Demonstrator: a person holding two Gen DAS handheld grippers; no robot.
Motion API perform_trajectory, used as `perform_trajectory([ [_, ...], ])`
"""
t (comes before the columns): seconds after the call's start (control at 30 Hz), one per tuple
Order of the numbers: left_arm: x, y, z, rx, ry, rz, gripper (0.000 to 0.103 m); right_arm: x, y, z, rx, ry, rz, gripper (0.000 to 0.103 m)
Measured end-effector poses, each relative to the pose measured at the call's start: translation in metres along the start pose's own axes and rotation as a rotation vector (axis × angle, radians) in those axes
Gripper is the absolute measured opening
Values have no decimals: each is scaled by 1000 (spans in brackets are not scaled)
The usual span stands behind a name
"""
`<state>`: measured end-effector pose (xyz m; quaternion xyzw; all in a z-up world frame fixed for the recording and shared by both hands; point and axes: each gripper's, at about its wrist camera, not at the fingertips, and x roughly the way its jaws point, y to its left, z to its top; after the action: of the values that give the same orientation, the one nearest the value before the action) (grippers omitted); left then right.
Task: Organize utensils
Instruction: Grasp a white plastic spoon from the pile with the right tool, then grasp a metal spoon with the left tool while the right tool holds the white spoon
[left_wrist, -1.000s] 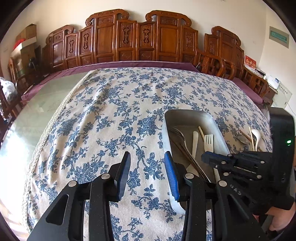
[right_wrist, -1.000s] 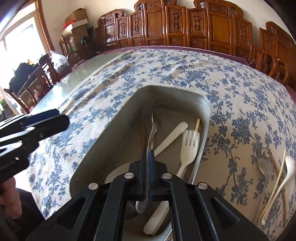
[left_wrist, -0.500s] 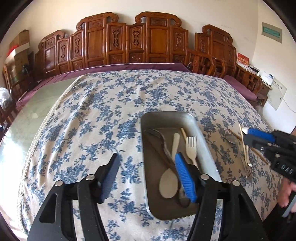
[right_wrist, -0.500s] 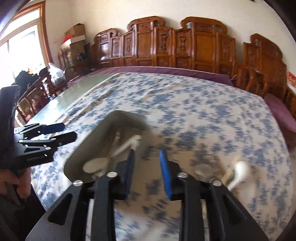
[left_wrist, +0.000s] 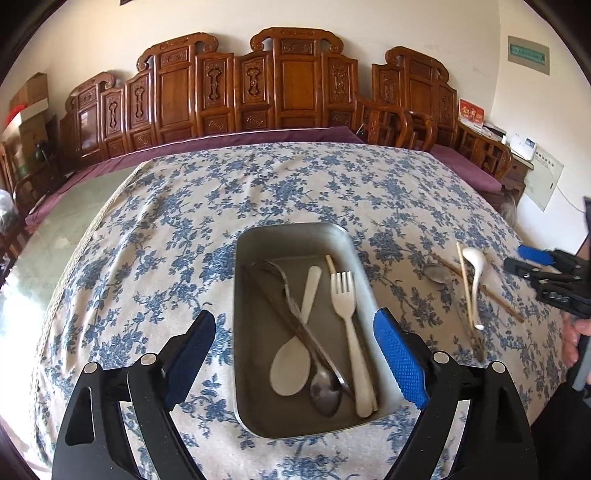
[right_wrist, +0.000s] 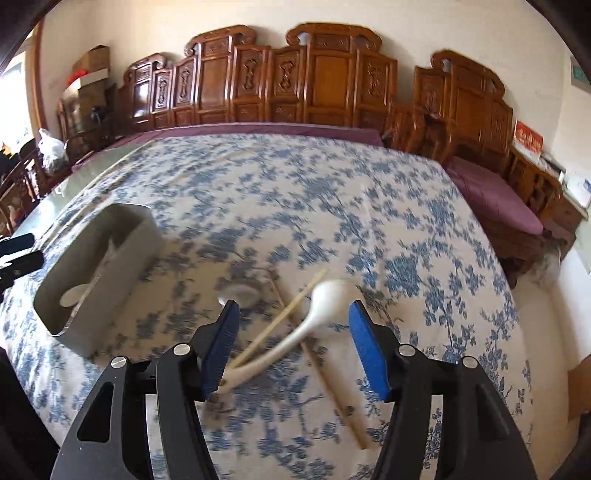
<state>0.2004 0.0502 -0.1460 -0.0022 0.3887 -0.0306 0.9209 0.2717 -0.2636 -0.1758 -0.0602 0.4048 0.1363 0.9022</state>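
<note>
A metal tray (left_wrist: 295, 236) sits on the blue-flowered tablecloth and holds a white plastic fork (left_wrist: 347, 314), a white spoon (left_wrist: 291, 365), a metal spoon (left_wrist: 325, 387) and dark chopsticks. My left gripper (left_wrist: 295, 350) is open wide above the tray's near end, empty. To the tray's right lie a white ceramic spoon (right_wrist: 325, 299), chopsticks (right_wrist: 284, 317) and a metal spoon (right_wrist: 240, 291). My right gripper (right_wrist: 291, 343) is open, empty, its jaws either side of the ceramic spoon's handle. The tray also shows at the left of the right wrist view (right_wrist: 99, 273).
Carved wooden chairs (left_wrist: 280, 81) line the table's far side. A bare glass strip of table (left_wrist: 55, 229) lies left of the cloth. Purple cushions (right_wrist: 495, 192) sit on chairs at the right. The cloth beyond the tray is bare.
My right gripper has left the tray, moved right over the loose utensils and opened. My left gripper has opened wider and shifted to sit over the tray.
</note>
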Motion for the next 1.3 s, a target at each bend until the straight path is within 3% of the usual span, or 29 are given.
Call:
perform_trajectory([
  [0.23, -4, -23, 1, 23, -7, -9, 84, 46, -18, -9, 142, 85, 84, 44],
  [0.53, -3, -51, -5, 58, 17, -33, 84, 71, -22, -13, 174, 139, 80, 29],
  [0.63, -4, -59, -6, 73, 22, -32, 84, 69, -22, -13, 181, 137, 103, 14],
  [0.73, -4, -69, -6, 92, 28, -28, 84, 64, -25, -12, 190, 121, 117, 6],
  [1.0, 4, -97, -4, 120, 45, -47, 84, 42, -41, -11, 220, 46, 169, 5],
  [1.3, 32, -134, 3, 158, 74, -87, 84, 31, -54, -14, 172, 14, 147, 5],
])
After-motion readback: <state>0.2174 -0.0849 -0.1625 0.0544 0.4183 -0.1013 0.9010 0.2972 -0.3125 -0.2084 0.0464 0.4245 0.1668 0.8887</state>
